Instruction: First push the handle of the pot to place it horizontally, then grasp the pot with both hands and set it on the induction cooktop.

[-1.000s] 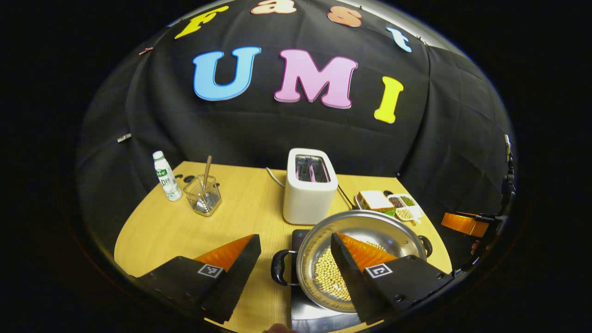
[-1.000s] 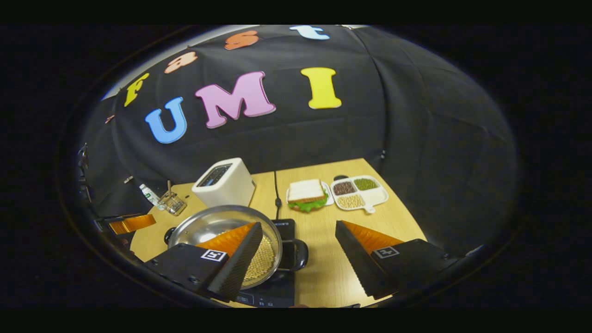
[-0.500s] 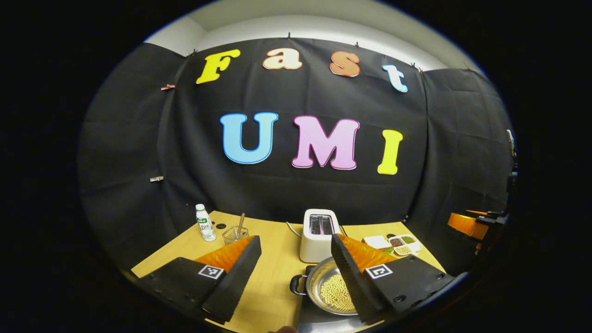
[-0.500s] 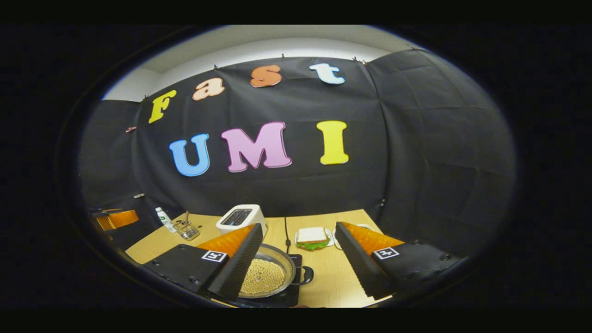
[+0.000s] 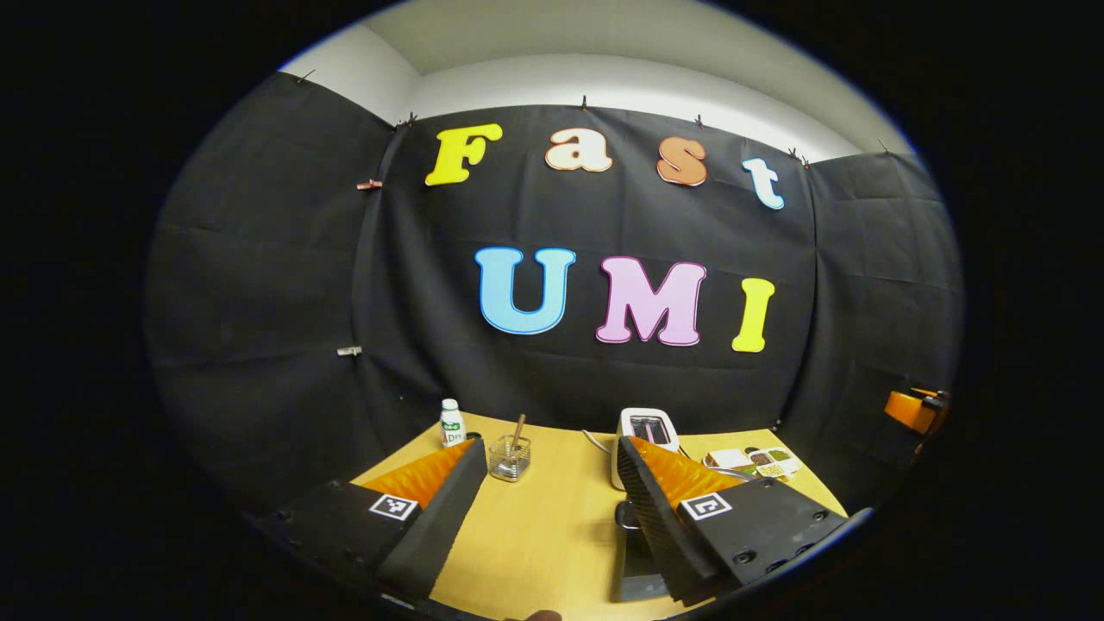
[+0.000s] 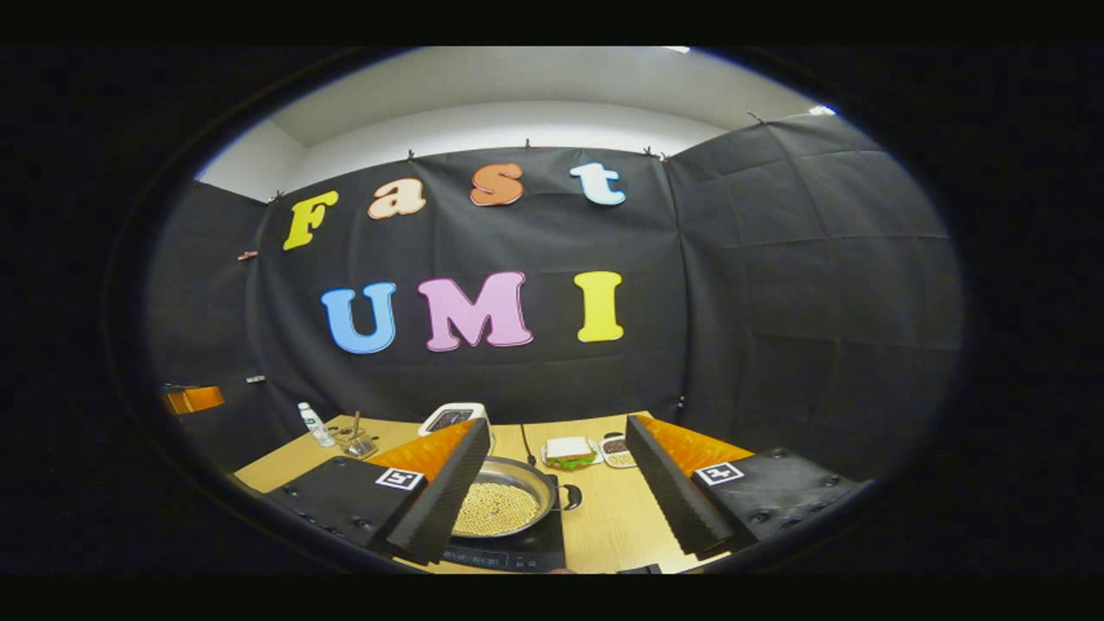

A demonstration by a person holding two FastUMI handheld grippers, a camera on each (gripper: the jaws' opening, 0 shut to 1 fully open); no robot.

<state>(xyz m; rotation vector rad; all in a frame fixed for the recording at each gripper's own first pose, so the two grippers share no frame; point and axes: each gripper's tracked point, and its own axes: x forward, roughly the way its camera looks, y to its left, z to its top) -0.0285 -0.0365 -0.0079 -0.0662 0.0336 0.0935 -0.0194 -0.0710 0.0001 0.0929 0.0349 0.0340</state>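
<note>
Both grippers are now sitting much farther back and higher than a second ago, when your fingers were straddling the pot's rim; the pot (image 6: 504,503) is shrinking to a small shape low in the right gripper view. You are pulling away, and that suggests the placing is done.

You are seeing the pot resting on the induction cooktop (image 6: 535,552), full of pale beans, with one black side handle (image 6: 571,496) pointing toward the open table (image 6: 604,526). From that view the handle is looking level, though the far one is hidden behind your finger.

Your right gripper (image 6: 559,483) is standing wide open and holding nothing, its fingers apart on either side of the pot. Your left gripper (image 5: 552,496) is likewise spread wide and empty; in the left gripper view its right finger is covering most of the pot, leaving only a sliver of handle and cooktop edge showing.

Behind, the toaster (image 5: 647,427), the bottle (image 5: 450,423) and the wire basket (image 5: 510,457) are standing undisturbed.

You are looking at a finished task, as far as these views allow.
</note>
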